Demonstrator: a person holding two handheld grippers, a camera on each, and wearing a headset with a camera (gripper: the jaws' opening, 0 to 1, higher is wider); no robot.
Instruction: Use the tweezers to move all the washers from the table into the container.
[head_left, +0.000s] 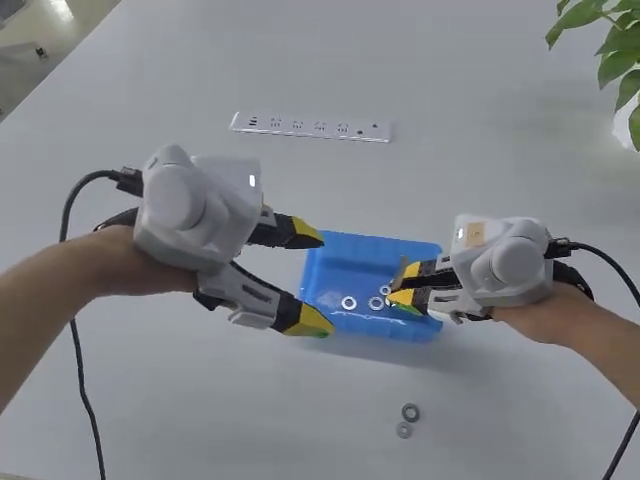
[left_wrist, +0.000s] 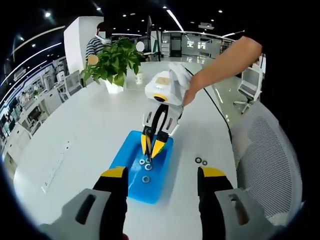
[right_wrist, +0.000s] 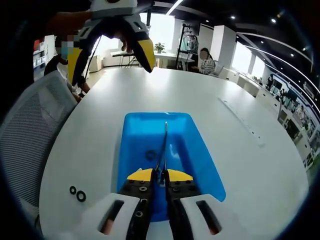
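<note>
Right gripper (right_wrist: 160, 176) pinches thin metal tweezers (right_wrist: 164, 145) over the blue plastic tray (right_wrist: 196, 161). Tips look shut; holding anything, I cannot tell. Left gripper (head_left: 308, 278) is wide apart. Next, probably: pick up two small silver washers (head_left: 410, 411), bottom middle.

My left gripper (head_left: 312, 281): pale grey housing with a rounded dome, a small lit indicator (head_left: 251, 181) on its side, and black jaw arms ending in yellow tips. My right gripper (head_left: 400, 287): same grey shell, with a tan label (head_left: 472, 233) on top. A black cable (head_left: 75, 200) leaves the rear of the left unit, and a second cable (head_left: 612, 272) leaves the right. In the right gripper view there are small screws (right_wrist: 143, 188) in my black jaw blocks and oblong slots (right_wrist: 111, 223) in the grey carriers.
</note>
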